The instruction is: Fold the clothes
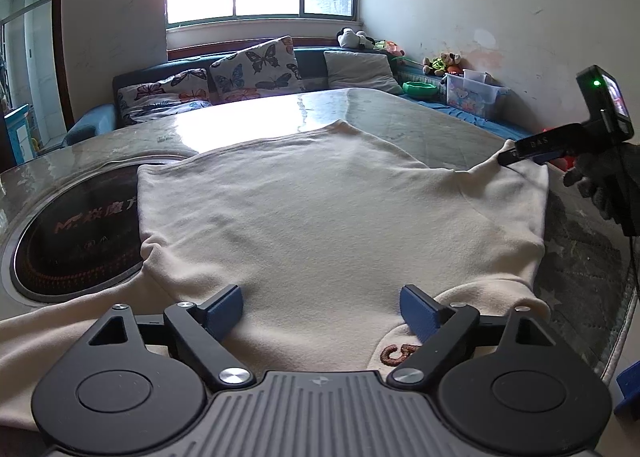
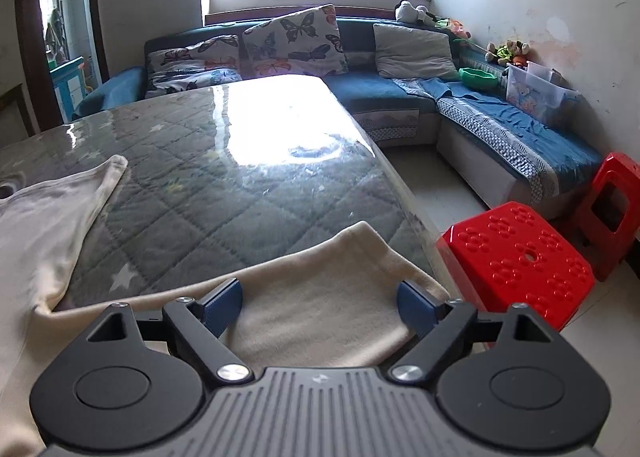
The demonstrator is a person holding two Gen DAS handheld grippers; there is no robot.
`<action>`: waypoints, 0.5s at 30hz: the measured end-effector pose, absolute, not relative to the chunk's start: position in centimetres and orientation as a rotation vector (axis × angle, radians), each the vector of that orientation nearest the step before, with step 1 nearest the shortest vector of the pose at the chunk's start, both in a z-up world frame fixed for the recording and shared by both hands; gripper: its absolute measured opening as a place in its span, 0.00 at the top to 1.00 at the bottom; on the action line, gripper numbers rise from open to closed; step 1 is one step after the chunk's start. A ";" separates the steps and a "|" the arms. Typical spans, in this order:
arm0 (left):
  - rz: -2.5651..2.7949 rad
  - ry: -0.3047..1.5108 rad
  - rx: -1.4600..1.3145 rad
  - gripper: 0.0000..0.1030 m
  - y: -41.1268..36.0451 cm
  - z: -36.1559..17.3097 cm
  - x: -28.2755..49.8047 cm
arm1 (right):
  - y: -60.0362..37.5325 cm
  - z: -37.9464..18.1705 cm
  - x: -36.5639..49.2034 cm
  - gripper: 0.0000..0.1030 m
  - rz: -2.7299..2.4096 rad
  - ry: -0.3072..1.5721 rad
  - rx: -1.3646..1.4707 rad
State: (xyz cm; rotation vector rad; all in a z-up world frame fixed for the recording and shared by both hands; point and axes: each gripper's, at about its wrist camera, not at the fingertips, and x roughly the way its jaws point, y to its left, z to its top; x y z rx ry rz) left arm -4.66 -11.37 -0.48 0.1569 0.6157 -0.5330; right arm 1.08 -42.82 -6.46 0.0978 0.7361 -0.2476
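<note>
Left claw [image 1: 322, 307] spread, angled down over cream fleece garment [image 1: 320, 197] | right claw [image 2: 320, 303] spread above its corner | quilted, glossy table [image 2: 224, 185]

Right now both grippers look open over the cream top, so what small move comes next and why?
Probably lower the right gripper onto the sleeve end lying at the table edge and close on it. Both it and the left gripper stand open with nothing gripped, and the cream top lies spread flat, that sleeve still unfolded.
</note>
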 end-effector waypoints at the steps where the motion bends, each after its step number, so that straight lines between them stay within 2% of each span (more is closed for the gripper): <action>1: -0.534 0.616 0.156 0.14 -11.4 -0.5 -4.7 | -42.8 -6.5 1.3 0.16 -0.249 0.736 0.097; 15: -0.548 0.622 0.141 0.07 -11.2 -0.4 -4.6 | -41.1 -5.8 0.5 0.15 -0.215 0.713 0.047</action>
